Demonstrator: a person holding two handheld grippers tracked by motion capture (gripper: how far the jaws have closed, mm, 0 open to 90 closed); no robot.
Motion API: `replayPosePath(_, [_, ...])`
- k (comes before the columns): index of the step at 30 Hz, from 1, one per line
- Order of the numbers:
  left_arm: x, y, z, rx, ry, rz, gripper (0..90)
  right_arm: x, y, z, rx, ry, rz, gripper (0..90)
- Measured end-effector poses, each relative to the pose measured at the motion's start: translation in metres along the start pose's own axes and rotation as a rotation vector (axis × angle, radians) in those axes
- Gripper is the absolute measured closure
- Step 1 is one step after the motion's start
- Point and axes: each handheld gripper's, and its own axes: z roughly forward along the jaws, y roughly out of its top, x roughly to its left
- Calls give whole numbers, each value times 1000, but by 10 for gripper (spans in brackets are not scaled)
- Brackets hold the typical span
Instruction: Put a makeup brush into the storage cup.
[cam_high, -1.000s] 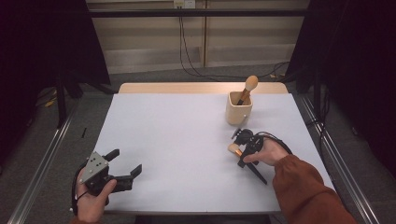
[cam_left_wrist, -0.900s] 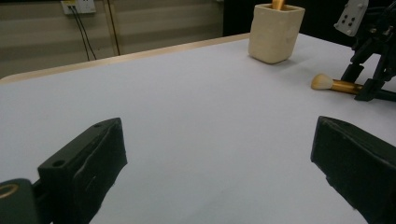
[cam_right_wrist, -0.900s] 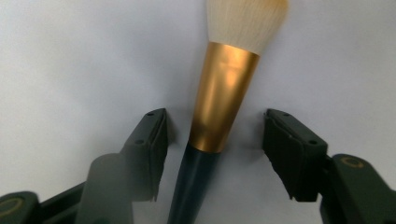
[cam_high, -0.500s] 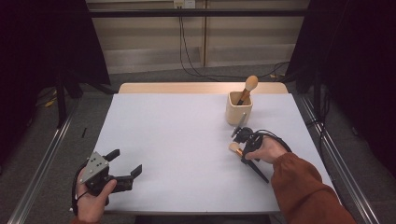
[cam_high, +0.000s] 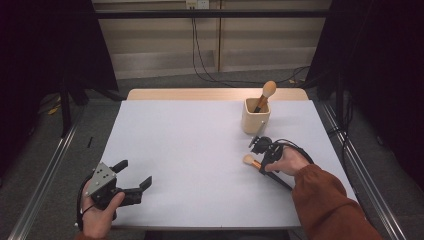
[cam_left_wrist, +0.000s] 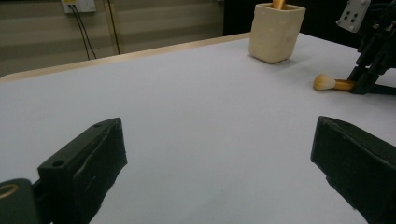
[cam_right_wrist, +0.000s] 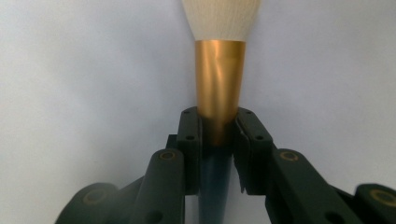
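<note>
A makeup brush (cam_high: 251, 162) with a pale head, gold ferrule (cam_right_wrist: 219, 79) and black handle lies on the white table at the right. My right gripper (cam_high: 263, 161) points down at it. Its jaws have just been closing and now press on the brush where ferrule meets handle, so the gripper (cam_right_wrist: 218, 126) is shut on it. At the near left, my left gripper (cam_high: 135, 172) rests low over the table, open with nothing between its jaws (cam_left_wrist: 219, 144). From there the brush (cam_left_wrist: 327, 83) shows at the far right.
A cream square cup (cam_high: 256, 116) stands behind the right hand with a second brush (cam_high: 266, 94) upright in it; the left gripper view has the cup (cam_left_wrist: 275, 31) at the back. The table's wooden far edge (cam_high: 200, 94) borders the white surface.
The right gripper's jaws have drawn together around the brush on the table. The hand itself has barely shifted. The left gripper has stayed where it was.
</note>
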Motion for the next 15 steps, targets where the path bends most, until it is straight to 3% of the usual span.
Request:
replayPosePath(5, [0, 0, 0, 0, 2, -1, 32, 1, -3, -2, -14, 8, -2, 743])
replayPosePath(10, [1, 0, -1, -1, 13, -3, 31, 7, -5, -15, -94, 12, 8, 744])
replayPosePath(15, [1, 0, 0, -2, 10, 0, 31, 2, -11, -27, -175, 2, 30, 743])
